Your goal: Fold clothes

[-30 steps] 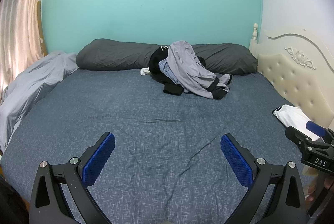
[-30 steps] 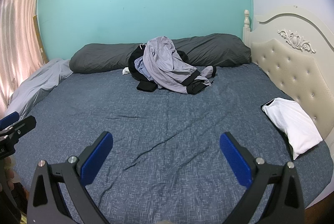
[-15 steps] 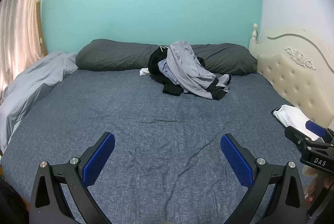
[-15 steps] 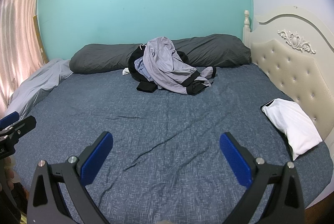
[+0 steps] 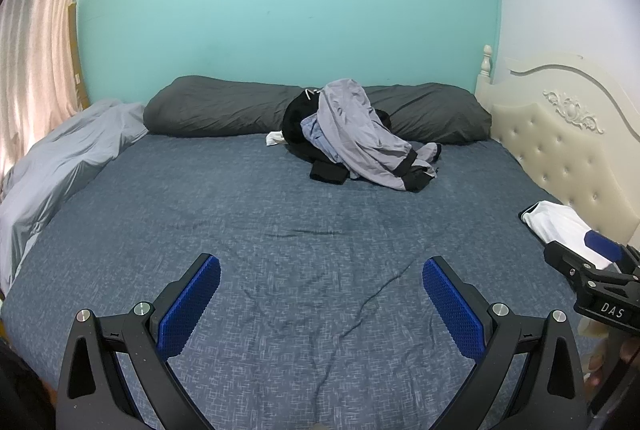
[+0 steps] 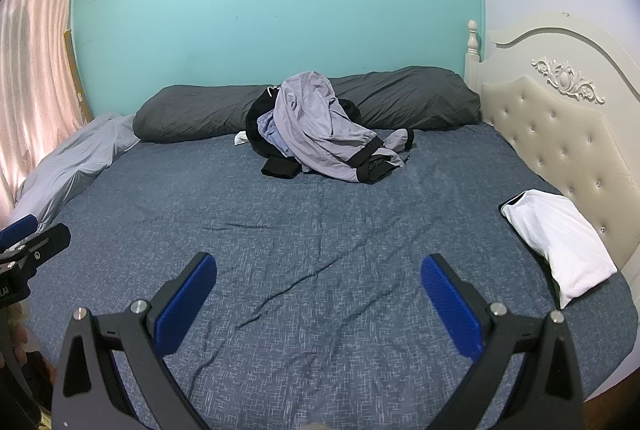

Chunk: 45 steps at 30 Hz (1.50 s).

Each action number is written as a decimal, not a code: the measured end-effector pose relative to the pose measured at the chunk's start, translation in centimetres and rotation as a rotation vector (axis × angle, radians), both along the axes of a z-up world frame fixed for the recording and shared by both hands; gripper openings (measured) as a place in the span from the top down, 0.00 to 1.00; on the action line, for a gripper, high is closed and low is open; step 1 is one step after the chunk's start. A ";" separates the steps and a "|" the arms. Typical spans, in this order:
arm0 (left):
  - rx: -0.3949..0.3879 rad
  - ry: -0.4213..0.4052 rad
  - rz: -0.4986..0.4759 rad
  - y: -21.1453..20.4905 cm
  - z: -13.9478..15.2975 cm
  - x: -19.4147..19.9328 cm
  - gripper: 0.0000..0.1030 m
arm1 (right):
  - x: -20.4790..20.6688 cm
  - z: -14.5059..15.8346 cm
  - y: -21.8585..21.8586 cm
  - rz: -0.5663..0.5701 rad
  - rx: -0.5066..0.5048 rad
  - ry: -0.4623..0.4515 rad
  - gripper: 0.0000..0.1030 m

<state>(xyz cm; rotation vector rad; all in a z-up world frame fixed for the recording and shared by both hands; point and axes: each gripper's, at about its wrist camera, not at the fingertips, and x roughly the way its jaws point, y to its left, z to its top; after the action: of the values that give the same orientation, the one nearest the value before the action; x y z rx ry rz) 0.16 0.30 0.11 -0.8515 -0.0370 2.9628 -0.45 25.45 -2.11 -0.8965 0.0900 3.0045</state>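
Left gripper: jaws spread wide, blue pads facing each other across a broad gap, nothing between them. I read it as level, pointing straight forward, held low. Black finger arms symmetrical in the left wrist view.

Right gripper: same posture, jaws fully apart, nothing gripped, pointing forward.

The two sit side by side and apart. From the left wrist view I see the right gripper's tip at the right edge, with fingertips of the person's hand below it. From the right wrist view the left gripper's tip shows at the left edge, also unloaded.
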 end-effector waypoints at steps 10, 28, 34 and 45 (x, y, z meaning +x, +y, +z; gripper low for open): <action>0.003 0.003 -0.004 0.1 -0.1 -0.2 0.00 | 0.0 0.0 0.1 0.000 0.000 0.000 0.00; 0.018 -0.021 -0.018 -0.5 -0.9 -4.0 0.00 | -3.9 -1.3 0.5 -0.014 -0.002 -0.041 0.00; 0.025 -0.036 -0.021 -0.5 -1.3 -7.6 0.00 | -7.2 -1.8 0.7 -0.011 0.004 -0.047 0.00; 0.037 -0.062 -0.010 -1.3 -3.8 -17.4 0.00 | -17.2 -3.8 1.5 0.032 0.029 -0.050 0.00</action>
<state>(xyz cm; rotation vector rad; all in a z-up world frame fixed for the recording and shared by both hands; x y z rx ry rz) -17.24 -0.96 -3.65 -0.9352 -0.0903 2.9164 -17.61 26.99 -5.90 -0.9788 0.0324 3.0024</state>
